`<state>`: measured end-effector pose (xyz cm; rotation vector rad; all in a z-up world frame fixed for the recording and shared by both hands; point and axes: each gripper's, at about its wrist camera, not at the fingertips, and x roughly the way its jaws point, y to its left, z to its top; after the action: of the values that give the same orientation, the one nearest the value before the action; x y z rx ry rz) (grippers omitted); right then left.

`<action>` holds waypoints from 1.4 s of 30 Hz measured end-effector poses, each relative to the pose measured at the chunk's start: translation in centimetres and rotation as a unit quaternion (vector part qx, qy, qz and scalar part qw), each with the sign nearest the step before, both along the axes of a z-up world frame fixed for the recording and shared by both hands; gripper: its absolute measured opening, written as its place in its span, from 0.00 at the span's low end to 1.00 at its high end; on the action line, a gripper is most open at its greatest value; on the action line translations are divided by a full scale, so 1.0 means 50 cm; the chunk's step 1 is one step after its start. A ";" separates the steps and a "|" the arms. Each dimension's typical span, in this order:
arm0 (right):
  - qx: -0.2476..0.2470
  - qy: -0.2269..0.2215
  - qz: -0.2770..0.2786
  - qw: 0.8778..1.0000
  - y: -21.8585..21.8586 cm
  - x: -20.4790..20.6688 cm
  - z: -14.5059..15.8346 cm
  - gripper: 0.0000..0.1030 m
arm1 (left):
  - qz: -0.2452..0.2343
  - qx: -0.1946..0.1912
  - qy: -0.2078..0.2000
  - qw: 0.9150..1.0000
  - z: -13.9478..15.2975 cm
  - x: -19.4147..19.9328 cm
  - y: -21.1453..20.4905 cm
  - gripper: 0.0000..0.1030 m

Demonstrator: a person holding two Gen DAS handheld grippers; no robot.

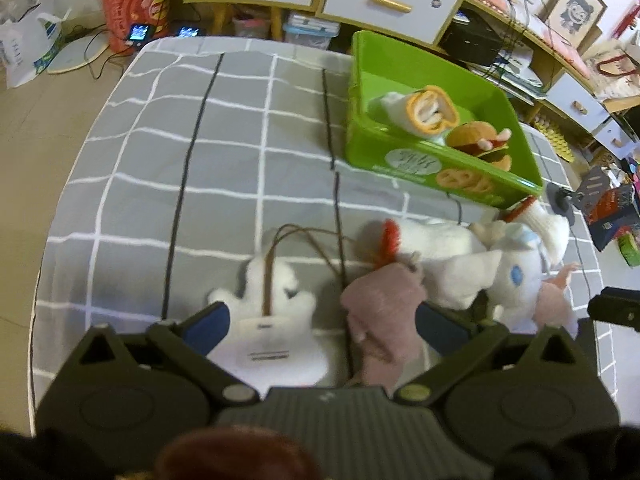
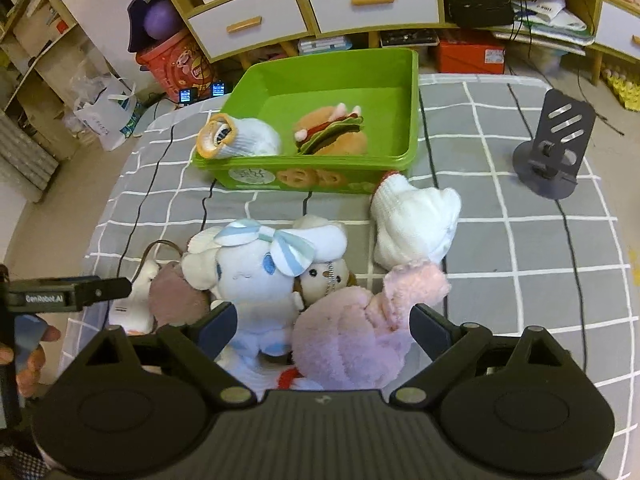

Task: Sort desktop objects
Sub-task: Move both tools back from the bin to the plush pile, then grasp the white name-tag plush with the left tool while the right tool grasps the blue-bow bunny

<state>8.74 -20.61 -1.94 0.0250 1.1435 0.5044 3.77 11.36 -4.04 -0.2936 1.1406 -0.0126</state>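
Plush toys and rolled socks lie heaped on a grey checked cloth [image 1: 240, 128], waiting to be sorted into a green bin [image 1: 516, 120].

Left wrist view: the left gripper [image 1: 322, 326] points steeply down with its jaws spread wide, gripping nothing. Between them lie a flat white plush [image 1: 272, 320] with a brown cord loop and a dusty pink plush [image 1: 384, 300]. Both look light, soft and squashy, so they should give under the pads; the thick middle of a body seems the safest hold, since a cord or a limb would likely slip free. To the right, white toys pile up, one with a blue eye [image 1: 516, 274]. The bin sits beyond them and already holds a rolled sock [image 1: 416, 110] with an orange cuff and a plush burger [image 1: 478, 140].

Right wrist view: the right gripper [image 2: 324, 326] also stands wide open and empty (nothing is pressed by either pad). Under it are a white plush dog with a striped blue bow [image 2: 256, 276] and a fluffy pale pink plush [image 2: 352, 344], touching each other. A small cream bear [image 2: 330, 276] peeks out between them, and a white sock bundle [image 2: 416, 224] lies just behind, near the bin. A dark phone stand [image 2: 554, 148] stands well apart at the right.
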 end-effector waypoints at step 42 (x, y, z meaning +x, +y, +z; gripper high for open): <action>-0.033 0.026 0.023 0.999 0.157 0.028 -0.090 0.58 | 0.017 0.012 0.037 0.999 -0.082 0.001 0.048 0.64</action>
<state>10.12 -12.76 -6.43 -0.0465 1.2135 0.5098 3.81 13.77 -8.12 -0.2941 1.2093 0.0414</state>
